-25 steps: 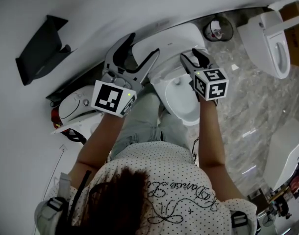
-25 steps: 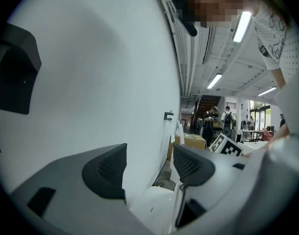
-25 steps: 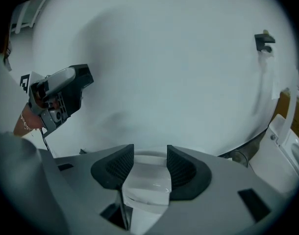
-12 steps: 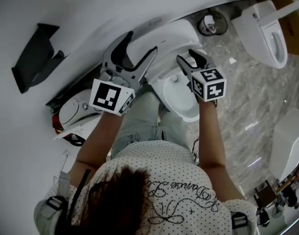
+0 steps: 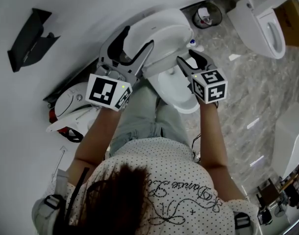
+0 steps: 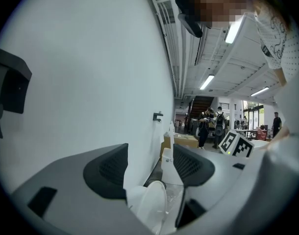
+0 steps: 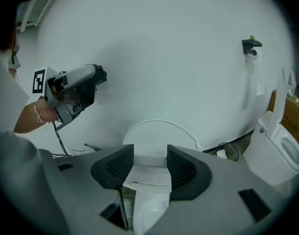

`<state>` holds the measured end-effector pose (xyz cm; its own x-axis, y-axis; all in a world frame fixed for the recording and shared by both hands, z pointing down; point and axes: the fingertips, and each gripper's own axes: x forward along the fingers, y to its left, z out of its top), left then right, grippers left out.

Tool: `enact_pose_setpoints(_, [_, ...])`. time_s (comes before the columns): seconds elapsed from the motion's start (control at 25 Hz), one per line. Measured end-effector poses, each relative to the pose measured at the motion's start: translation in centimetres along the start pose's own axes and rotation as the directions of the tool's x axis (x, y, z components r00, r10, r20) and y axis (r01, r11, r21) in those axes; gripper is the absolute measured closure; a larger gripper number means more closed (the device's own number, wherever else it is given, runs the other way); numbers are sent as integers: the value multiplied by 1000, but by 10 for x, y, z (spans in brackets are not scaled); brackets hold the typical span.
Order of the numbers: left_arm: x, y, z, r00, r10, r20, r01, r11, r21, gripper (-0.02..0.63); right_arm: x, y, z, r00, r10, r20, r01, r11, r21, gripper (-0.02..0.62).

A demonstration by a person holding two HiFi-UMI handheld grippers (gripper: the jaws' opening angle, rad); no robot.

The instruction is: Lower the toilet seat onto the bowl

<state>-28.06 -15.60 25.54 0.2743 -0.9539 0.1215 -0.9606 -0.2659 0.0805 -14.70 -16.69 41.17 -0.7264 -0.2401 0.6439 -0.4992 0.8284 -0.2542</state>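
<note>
The toilet seat [image 5: 161, 31] is seen raised against the wall [image 5: 90, 13] at upper centre, behind the bowl [image 5: 181, 96], just ahead of the half-open, empty right tongs [image 5: 186, 58], with the wide-open left tongs [image 5: 138, 39] held beside its left edge.

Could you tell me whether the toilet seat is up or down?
Up: the seat leans at the wall, bowl uncovered.

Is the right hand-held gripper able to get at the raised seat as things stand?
Probably yes: the right hand-held gripper faces the seat, jaws apart, with nothing in between.
</note>
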Motion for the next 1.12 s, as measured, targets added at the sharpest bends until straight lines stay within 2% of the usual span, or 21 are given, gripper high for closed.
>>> enact_pose_setpoints(0.6, [-41,-143,-19,1000,-30,-3,30,999,20,328,-82,10,-102,999,15,45,-14,999,-29,373])
enact_pose_setpoints(0.92, [-52,-180,-41,998,-58,-36,59,998,19,328,-103,13,-144,999,-14,43,14,1000,-3,374])
enact_pose_setpoints(1.12, [-45,-197,-56,992,-115,-50,115,993,11,343,-113,10,-168,997,-67,49,65,997,52,383])
